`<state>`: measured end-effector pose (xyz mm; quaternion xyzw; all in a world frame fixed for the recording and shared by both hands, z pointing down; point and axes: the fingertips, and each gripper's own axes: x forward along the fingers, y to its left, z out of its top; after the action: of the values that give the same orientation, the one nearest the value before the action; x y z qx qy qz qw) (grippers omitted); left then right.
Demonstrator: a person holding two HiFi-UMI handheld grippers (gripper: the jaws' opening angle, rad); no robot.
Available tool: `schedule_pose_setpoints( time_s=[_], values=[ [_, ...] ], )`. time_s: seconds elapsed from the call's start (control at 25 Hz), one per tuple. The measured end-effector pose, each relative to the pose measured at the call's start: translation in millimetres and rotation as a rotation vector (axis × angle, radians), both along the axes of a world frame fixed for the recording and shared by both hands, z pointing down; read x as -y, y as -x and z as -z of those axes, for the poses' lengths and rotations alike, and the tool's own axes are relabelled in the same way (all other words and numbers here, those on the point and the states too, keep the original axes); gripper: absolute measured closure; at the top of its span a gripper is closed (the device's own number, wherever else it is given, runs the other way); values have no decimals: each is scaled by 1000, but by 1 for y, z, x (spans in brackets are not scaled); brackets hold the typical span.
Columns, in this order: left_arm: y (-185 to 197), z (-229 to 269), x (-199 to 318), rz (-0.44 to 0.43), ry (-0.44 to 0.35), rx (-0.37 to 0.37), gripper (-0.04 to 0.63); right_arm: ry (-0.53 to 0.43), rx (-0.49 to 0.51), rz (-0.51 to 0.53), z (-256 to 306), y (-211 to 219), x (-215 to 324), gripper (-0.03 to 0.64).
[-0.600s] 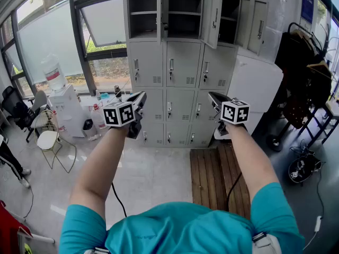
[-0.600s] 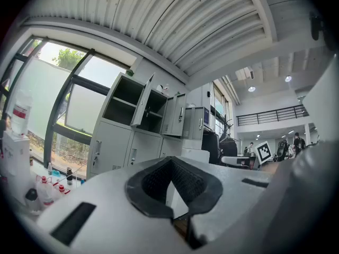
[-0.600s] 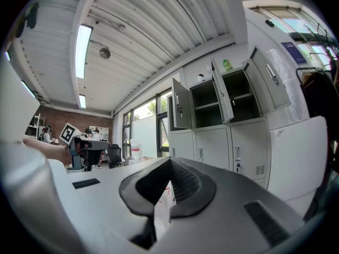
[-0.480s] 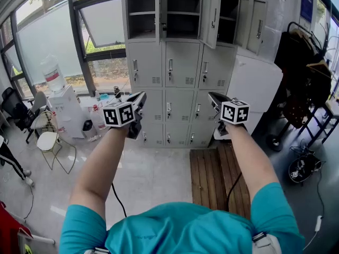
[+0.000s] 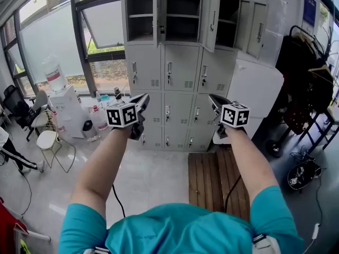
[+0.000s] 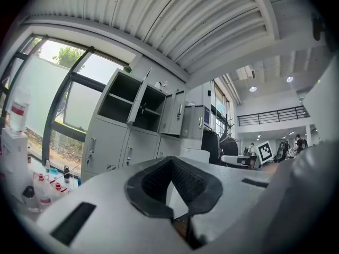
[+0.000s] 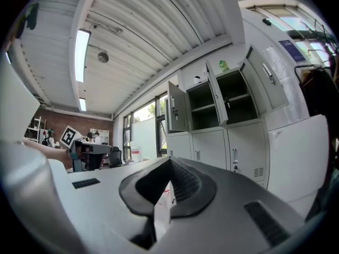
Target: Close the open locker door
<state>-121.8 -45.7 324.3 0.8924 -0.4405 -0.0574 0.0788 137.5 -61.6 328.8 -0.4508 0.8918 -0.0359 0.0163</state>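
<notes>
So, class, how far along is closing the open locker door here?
Done: nothing yet; the top-row locker doors stand open. In hand: nothing; the left gripper and right gripper are shut, empty, held up short of the lockers. Left: reach an open door and push it shut.

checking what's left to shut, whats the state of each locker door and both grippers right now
top-left locker door: open, seen edge-on
top-middle locker door: open, swung outward
top-right locker door: open, swung outward
middle-row locker doors: closed
lower locker doors: closed
left gripper: shut, empty, held level
right gripper: shut, empty, held level
</notes>
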Motion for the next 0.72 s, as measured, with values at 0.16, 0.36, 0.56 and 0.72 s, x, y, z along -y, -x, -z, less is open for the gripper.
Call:
schedule_pose_setpoints(
  time_s=[0.16, 0.36, 0.56, 0.72],
  values=[
    [-11, 5, 6, 36, 15, -4, 609, -7, 24, 10, 11, -15, 5, 627],
    [-34, 13, 8, 61, 0, -18, 609, -26, 3, 50, 21, -30, 10, 627],
    [-51, 10, 15, 79, -2, -23, 609, -39, -14, 76, 27, -38, 24, 627],
    [-48, 2, 39, 89, 8, 12, 609, -40, -7, 74, 25, -33, 51, 627]
  ],
)
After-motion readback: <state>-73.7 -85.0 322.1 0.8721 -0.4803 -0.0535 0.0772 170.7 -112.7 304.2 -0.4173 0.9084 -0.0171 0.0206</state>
